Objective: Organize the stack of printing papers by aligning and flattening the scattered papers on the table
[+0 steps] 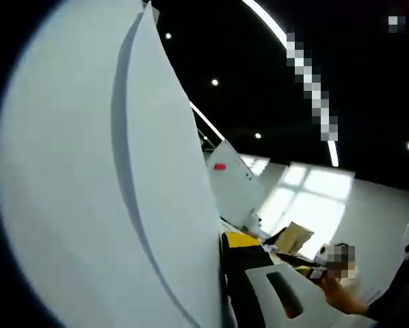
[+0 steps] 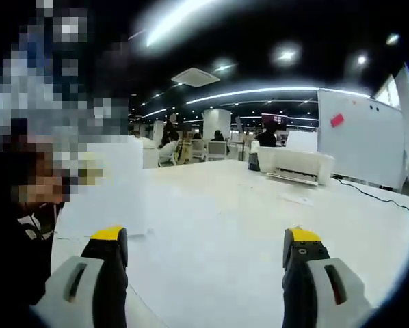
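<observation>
In the left gripper view the stack of printing papers (image 1: 109, 191) is lifted off the tabletop and stands close against the camera, sheets on edge with one sheet's edge curving from the upper middle down toward the lower middle; its long axis runs roughly up and down that view, though the camera's own tilt makes the true direction in the room hard to judge. The left tongs (image 1: 225, 287) show as a dark jaw with a yellow tip pressed right beside the paper's lower edge, which suggests they are clamped on the stack, but the second jaw is hidden behind the sheets, so I cannot tell for certain. Judging from this, the papers seem gathered and raised for squaring up; laying them flat remains to be done. In the right gripper view the right tongs (image 2: 204, 253) stand wide apart with nothing between them, hovering over the white tabletop (image 2: 218, 205). A loose sheet (image 2: 102, 205) sits at the left. Farther right, a white printer (image 2: 293, 165) and a whiteboard (image 2: 358, 137) stand.
</observation>
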Demonstrator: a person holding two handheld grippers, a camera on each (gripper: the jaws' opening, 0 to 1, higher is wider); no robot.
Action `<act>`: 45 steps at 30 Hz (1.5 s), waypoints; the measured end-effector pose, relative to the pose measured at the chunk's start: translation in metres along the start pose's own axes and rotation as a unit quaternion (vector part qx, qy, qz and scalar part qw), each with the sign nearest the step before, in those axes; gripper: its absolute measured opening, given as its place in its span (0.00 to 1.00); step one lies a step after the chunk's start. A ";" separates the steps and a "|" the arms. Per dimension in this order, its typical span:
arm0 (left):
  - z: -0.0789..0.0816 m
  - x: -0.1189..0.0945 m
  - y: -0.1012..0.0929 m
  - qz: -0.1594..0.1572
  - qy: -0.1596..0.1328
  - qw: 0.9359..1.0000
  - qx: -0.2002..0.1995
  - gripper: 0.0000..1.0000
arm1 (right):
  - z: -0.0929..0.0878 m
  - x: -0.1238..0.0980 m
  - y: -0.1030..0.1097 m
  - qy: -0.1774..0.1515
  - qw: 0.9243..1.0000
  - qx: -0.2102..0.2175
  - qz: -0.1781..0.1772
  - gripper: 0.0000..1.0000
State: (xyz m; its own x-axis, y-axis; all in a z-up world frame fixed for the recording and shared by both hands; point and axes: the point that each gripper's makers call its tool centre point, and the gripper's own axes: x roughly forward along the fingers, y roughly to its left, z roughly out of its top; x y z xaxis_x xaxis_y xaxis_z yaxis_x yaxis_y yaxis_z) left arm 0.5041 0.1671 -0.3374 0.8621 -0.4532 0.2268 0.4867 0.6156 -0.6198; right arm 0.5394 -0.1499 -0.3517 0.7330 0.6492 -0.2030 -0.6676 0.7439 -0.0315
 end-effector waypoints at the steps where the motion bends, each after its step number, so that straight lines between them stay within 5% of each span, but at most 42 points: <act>1: 0.000 0.000 0.000 0.000 0.000 1.000 0.000 0.07 | -0.001 0.000 -0.001 0.002 1.000 0.000 -0.001 0.89; 24: -0.001 0.000 -0.001 -0.001 -0.001 1.000 0.000 0.07 | -0.052 0.014 -0.056 0.053 0.997 0.028 -0.044 0.89; 45: 0.001 0.000 -0.001 0.000 -0.003 1.000 0.000 0.07 | -0.058 0.031 -0.082 0.057 0.995 0.052 -0.058 0.88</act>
State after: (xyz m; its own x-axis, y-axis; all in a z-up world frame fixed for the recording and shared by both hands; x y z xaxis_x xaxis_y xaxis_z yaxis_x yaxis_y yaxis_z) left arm 0.5039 0.1672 -0.3365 0.8628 -0.4498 0.2305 0.4866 0.6157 -0.6198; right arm 0.6091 -0.1998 -0.4118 0.7811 0.5398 -0.3139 -0.5577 0.8292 0.0383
